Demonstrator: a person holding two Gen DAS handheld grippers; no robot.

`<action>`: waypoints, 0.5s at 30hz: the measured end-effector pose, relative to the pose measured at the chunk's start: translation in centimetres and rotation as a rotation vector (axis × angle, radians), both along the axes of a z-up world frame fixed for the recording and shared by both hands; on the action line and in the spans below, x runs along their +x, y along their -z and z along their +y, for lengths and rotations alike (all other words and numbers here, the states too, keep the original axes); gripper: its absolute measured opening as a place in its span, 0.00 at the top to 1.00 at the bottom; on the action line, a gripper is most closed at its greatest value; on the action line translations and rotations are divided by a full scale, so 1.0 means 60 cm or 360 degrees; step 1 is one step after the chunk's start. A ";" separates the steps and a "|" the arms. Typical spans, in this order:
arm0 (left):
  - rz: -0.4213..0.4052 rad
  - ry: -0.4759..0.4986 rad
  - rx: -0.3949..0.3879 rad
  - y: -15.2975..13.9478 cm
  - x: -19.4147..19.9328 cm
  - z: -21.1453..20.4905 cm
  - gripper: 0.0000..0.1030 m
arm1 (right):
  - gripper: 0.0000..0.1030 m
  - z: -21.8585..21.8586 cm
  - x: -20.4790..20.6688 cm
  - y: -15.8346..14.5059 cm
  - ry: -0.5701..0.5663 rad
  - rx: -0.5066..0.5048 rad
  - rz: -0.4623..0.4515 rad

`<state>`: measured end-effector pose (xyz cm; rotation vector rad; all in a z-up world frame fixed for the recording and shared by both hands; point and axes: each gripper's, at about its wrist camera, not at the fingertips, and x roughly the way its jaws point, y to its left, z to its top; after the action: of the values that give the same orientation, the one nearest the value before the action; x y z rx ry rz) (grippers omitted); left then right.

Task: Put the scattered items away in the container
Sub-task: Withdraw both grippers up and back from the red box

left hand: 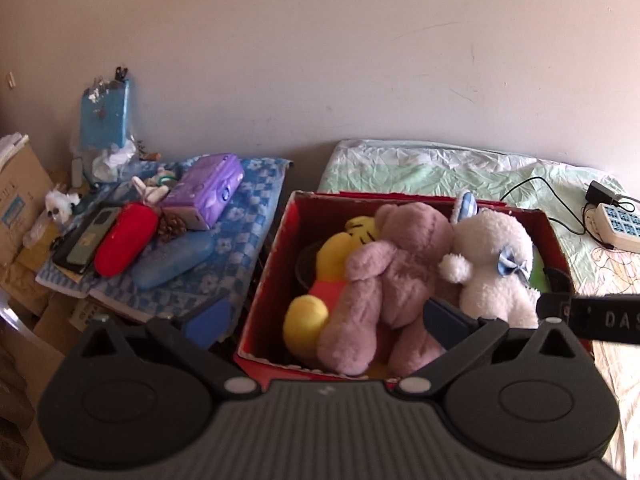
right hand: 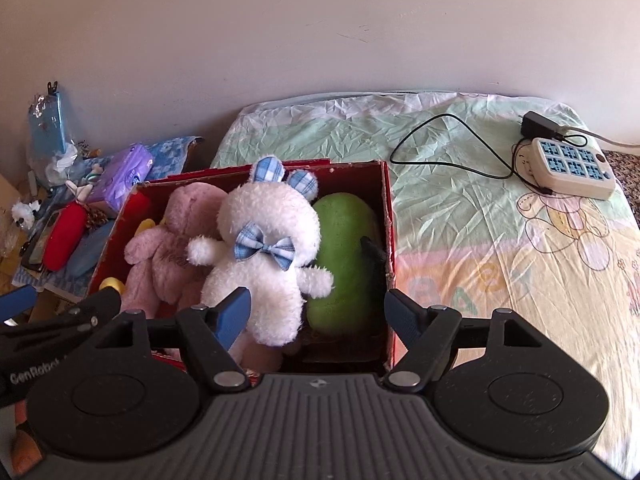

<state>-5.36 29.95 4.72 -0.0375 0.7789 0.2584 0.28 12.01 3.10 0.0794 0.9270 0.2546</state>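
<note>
Red box (right hand: pixel 390 216) on bed (right hand: pixel 500 240) holds white bunny (right hand: pixel 260 248), pink bear (left hand: pixel 384 280). Left tool (left hand: pixel 324 318), right tool (right hand: pixel 318 316): both spread, empty.

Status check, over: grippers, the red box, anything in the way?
Left gripper open, empty; right gripper open, empty. Red box holds the white bunny, pink bear, yellow toy and green plush. Nothing blocking.

Red box (right hand: pixel 390 216): matt cardboard, frayed edges. White bunny (right hand: pixel 260 248), pink bear (left hand: pixel 396 264): fluffy plush cloth. Green toy (right hand: pixel 344 240): smooth, matt. Bed sheet (right hand: pixel 480 220): creased thin cloth. Right claw (right hand: pixel 320 316): matt black plastic, blue ribbed pads (right hand: pixel 234 312).
</note>
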 end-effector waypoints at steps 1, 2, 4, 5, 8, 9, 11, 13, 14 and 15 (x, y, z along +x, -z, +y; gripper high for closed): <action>-0.0009 0.0001 -0.0010 -0.001 0.000 0.006 0.00 | 0.25 0.003 -0.006 -0.001 -0.0001 -0.0002 -0.0007; -0.0016 -0.0001 -0.0009 -0.001 0.000 0.010 0.00 | 0.24 0.007 -0.012 -0.003 -0.0001 -0.0010 -0.0014; -0.0019 0.0012 0.0003 0.000 0.001 0.014 0.00 | 0.24 0.012 -0.022 -0.004 0.0015 -0.0032 -0.0030; -0.0026 0.0021 0.0015 0.000 0.001 0.014 0.00 | 0.23 0.014 -0.027 -0.004 0.0031 -0.0037 -0.0040; -0.0049 0.0022 0.0044 0.001 0.001 0.016 0.00 | 0.23 0.018 -0.037 -0.001 0.0069 -0.0053 -0.0036; -0.0057 0.0028 0.0044 0.000 0.001 0.019 0.00 | 0.23 0.019 -0.040 0.000 0.0083 -0.0049 -0.0028; -0.0079 0.0042 0.0016 0.000 -0.002 0.025 0.00 | 0.23 0.019 -0.045 0.002 0.0113 -0.0042 -0.0018; -0.0089 0.0066 -0.0080 0.000 -0.004 0.035 0.00 | 0.23 0.022 -0.049 0.003 0.0143 -0.0060 -0.0009; -0.0085 0.0077 -0.0128 0.001 -0.005 0.039 0.00 | 0.23 0.023 -0.051 0.003 0.0158 -0.0069 -0.0008; -0.0077 0.0079 -0.0158 0.003 -0.004 0.042 0.00 | 0.23 0.024 -0.053 0.002 0.0168 -0.0073 -0.0009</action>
<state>-5.60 32.48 4.54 -0.1176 0.7434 0.1711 -2.93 13.45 2.96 0.0849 0.9196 0.1357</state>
